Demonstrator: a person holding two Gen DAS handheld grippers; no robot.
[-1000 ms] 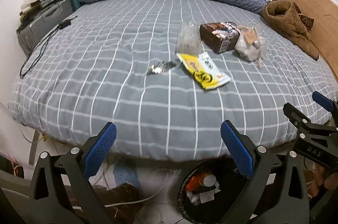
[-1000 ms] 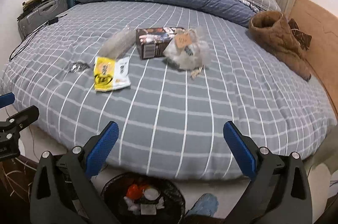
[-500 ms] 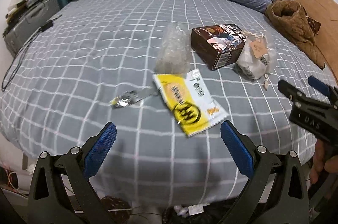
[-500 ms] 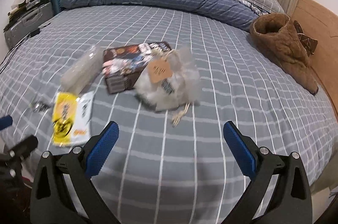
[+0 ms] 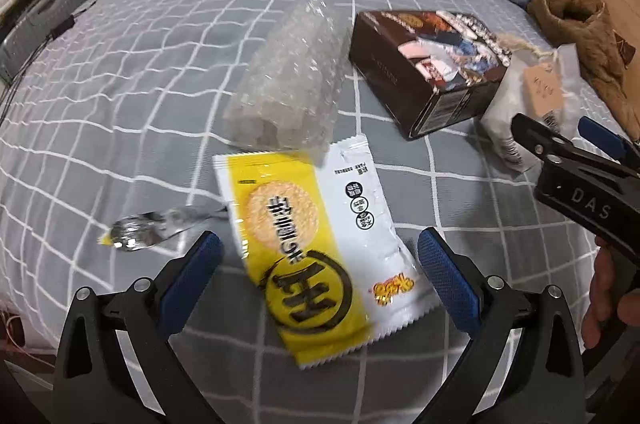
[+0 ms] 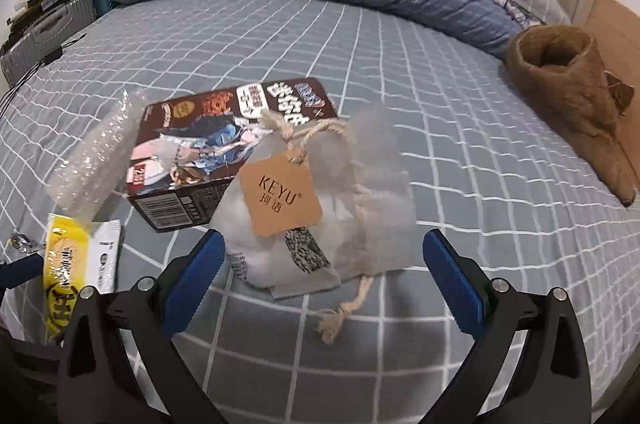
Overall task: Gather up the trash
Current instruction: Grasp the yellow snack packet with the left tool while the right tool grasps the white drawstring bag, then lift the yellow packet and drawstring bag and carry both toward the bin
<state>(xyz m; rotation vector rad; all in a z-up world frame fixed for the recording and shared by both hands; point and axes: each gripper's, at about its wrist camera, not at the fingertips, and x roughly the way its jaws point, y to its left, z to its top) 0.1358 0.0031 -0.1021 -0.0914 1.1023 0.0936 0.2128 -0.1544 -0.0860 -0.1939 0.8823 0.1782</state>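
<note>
Now over the grey checked bed (image 5: 120, 72): left gripper (image 5: 318, 260) spread wide above the yellow snack wrapper (image 5: 320, 244), gripping nothing. Right gripper (image 6: 324, 260) likewise wide apart over the white drawstring pouch (image 6: 340, 184), nothing held. Relative to the brown box (image 5: 428, 64): pouch touching its right side, bubble wrap (image 5: 288, 80) just left, wrapper nearer the camera, crumpled foil (image 5: 148, 228) further left of that.

yellow snack packet (image 6: 76, 276) is partly hidden behind the right tongs' arm; foil wrapper (image 5: 148, 230) is blurred
</note>
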